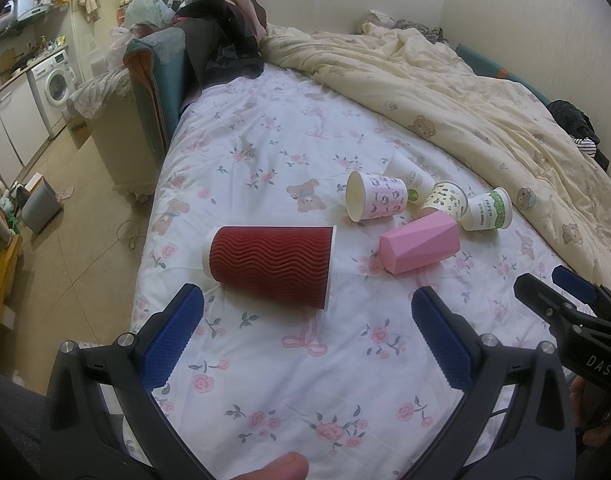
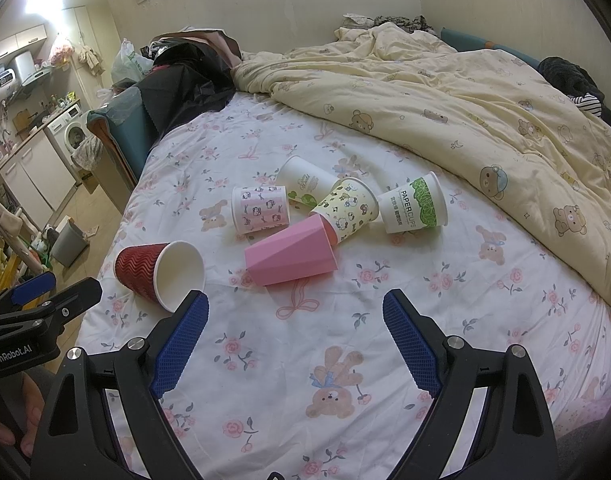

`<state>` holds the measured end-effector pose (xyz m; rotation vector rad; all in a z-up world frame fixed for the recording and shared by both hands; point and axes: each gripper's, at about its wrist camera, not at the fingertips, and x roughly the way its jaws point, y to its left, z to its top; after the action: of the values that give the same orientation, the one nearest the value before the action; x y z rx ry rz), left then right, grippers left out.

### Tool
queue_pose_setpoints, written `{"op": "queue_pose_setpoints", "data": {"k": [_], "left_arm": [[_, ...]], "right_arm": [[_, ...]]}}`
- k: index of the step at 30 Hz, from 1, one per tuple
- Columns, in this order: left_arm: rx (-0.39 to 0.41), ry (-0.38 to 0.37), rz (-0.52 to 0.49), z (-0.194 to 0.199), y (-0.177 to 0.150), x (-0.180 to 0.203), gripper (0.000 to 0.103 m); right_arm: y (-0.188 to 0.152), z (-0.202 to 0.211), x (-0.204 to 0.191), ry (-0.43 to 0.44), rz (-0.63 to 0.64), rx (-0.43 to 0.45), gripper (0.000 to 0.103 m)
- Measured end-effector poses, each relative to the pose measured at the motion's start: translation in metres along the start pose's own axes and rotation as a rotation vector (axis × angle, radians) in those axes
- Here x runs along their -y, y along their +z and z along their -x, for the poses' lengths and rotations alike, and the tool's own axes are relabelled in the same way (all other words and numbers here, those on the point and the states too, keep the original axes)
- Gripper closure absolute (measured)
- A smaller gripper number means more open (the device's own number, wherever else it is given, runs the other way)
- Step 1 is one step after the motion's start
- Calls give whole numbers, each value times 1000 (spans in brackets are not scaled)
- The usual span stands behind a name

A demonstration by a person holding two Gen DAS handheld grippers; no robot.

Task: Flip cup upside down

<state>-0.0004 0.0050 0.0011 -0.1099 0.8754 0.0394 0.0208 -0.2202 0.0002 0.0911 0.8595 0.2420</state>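
Note:
Several cups lie on their sides on the floral bed sheet [image 1: 265,152]. A red ripple cup [image 1: 271,266] lies nearest my left gripper [image 1: 307,308], which is open and empty just short of it. The red cup [image 2: 157,274] shows its white mouth in the right wrist view. A pink faceted cup [image 2: 291,256] lies just beyond my right gripper [image 2: 295,312], also open and empty. Behind it lie a pink cartoon cup [image 2: 259,208], a yellow cartoon cup [image 2: 347,208], a white PAPERCUPS cup [image 2: 413,204] and a white cup with green print [image 2: 305,180].
A rumpled cream bear-print duvet [image 2: 445,92] covers the bed's right and far side. Dark clothes [image 1: 221,48] lie at the far left. The bed's left edge drops to a tiled floor [image 1: 89,216] with a grey bin [image 1: 41,204]. The other gripper shows at each view's edge.

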Motion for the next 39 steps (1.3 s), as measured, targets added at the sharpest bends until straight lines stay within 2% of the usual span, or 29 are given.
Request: {"op": "queue_pose_setpoints", "data": {"k": [19,21,24,28,33,34,36,39], "left_arm": [[-7,5,8,1,3,-6,0],[-2,17,18,2,7,-12,0],[11,32,69,4,13,-26,0],[-3,67,105,2,17,-45,0],[-64,97,161,-9,16,-72,0],[-81,98,166,-12,15,-77,0],[-126,108,172,-20,13,-84,0],[-207,87,209,-33,7,-96,0]], "right_arm": [[2,4,0,24,-4,-8,12],[10,6,-11,58,33,-25,12],[18,6,-23,43,107,-13,12],[31,-12,-35,106,144,-69,12],[52,-46,-72,213,284,-174,12],[55,-54,-81,252,323,-213,12],[63,-73,-107,393,455,-339,12],[73,-92,-136,387,649,-383,12]]}}
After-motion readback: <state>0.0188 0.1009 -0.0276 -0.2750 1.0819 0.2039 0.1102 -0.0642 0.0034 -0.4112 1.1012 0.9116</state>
